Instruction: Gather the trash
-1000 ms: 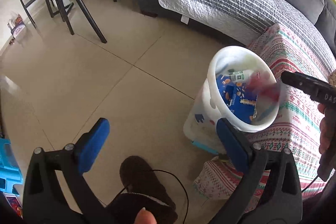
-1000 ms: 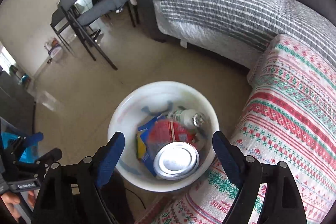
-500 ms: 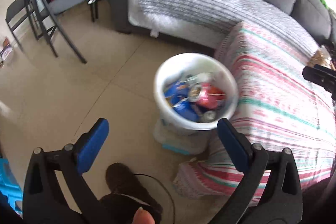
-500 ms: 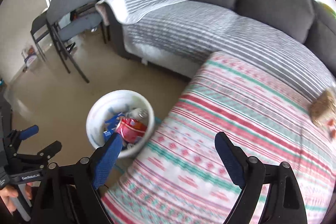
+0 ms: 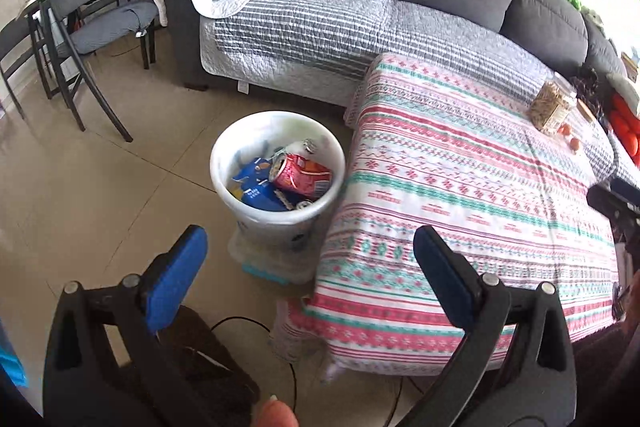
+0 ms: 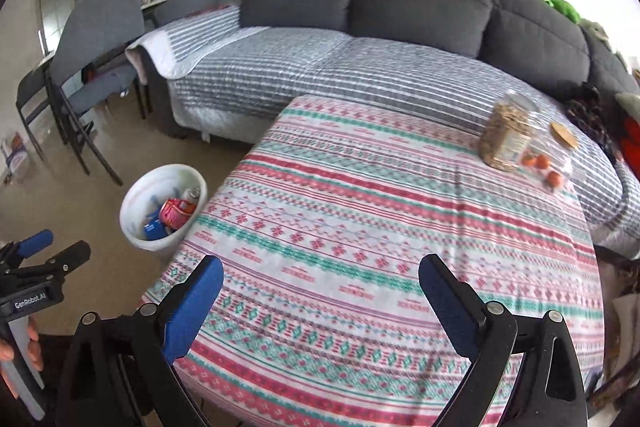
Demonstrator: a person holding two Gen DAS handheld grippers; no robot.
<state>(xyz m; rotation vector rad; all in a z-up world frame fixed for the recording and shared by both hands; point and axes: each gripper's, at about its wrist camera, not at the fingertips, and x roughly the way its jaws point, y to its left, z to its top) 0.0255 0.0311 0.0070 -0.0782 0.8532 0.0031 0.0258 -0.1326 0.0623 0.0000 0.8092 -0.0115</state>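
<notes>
Grey sofa (image 6: 400, 11) with a striped quilted cover (image 6: 320, 67) runs along the back of the room. In front of it stands a table under a red, green and white patterned cloth (image 6: 380, 227), carrying a clear jar of grain (image 6: 506, 137) and a few small orange fruits (image 6: 542, 163) at its far right corner. On the tiled floor, just beside the table's left edge, sits a white bin (image 5: 276, 215) on a low plastic box; it holds a red can (image 5: 300, 177), blue packaging (image 5: 256, 187) and a small bottle. The right gripper (image 6: 320, 303) hangs above the cloth; its jaws have just been opening and stand wide with nothing between them. The left gripper (image 5: 308, 275) is also spread wide and empty, between bin and table edge.
</notes>
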